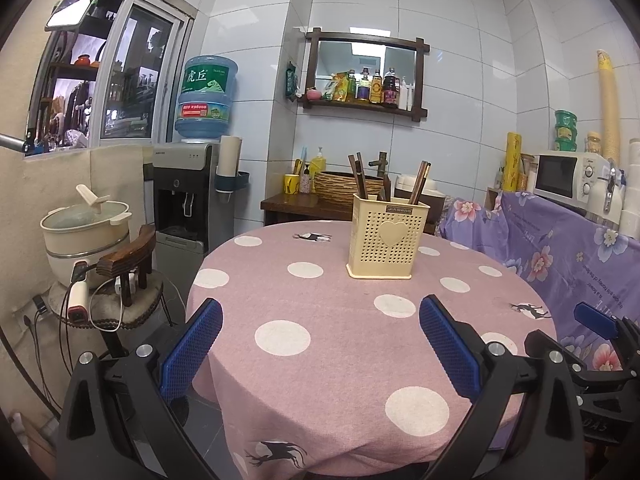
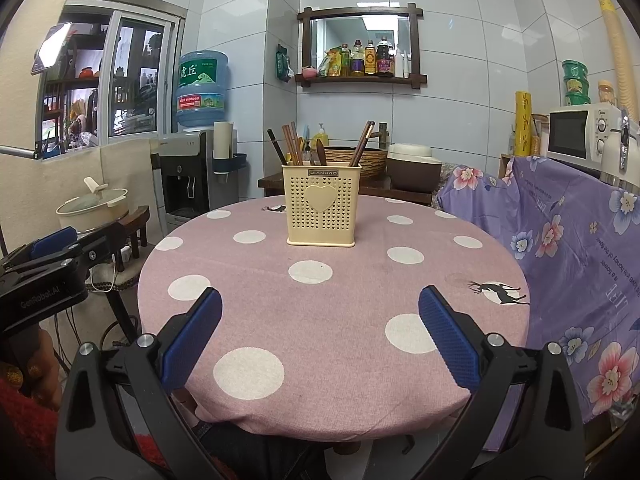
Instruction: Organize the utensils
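A cream perforated utensil holder (image 1: 386, 237) with a heart on its front stands upright on the far part of the round table; it also shows in the right wrist view (image 2: 322, 205). Several brown chopsticks and utensils (image 2: 294, 146) stick out of it, some on its left side and some on its right (image 1: 419, 183). My left gripper (image 1: 320, 312) is open and empty above the table's near edge. My right gripper (image 2: 320, 300) is open and empty, also short of the holder. The right gripper's blue pad shows in the left wrist view (image 1: 596, 320).
The table wears a pink cloth with white dots (image 2: 340, 312). A stool with a pot (image 1: 86, 232) and cables stands left. A water dispenser (image 1: 188, 196) is behind it. A purple floral cloth (image 2: 568, 240) covers furniture at the right, with a microwave (image 2: 576, 132) on top.
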Available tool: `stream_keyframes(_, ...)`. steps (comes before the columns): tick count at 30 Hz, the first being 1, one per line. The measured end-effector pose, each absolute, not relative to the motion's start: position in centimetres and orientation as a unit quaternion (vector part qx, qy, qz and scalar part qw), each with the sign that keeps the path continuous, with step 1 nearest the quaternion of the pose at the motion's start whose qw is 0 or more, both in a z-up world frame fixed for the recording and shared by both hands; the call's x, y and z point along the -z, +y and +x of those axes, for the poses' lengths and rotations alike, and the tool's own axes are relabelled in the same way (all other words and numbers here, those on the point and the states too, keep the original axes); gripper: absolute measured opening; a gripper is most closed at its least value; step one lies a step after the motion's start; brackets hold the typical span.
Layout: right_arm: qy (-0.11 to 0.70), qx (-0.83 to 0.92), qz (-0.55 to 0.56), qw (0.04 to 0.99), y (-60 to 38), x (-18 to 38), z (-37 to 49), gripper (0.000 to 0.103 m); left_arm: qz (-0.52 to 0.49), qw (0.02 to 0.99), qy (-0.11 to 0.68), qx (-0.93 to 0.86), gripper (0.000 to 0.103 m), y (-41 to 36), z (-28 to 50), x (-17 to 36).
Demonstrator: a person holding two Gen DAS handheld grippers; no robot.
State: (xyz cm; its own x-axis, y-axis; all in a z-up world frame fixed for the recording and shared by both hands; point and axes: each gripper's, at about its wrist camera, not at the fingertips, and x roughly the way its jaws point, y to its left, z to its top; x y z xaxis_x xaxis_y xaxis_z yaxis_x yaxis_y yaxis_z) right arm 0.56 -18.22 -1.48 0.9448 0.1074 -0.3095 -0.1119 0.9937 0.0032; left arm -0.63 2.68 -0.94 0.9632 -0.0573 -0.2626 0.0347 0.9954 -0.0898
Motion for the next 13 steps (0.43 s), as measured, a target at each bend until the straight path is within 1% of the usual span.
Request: stream_keyframes(13,0.157,-0.055,-0.007,0.986,-18.26,1.49,0.54,0.097,-0.041,0.989,0.137,0.02,0.098,2.68,-0.56,1.13)
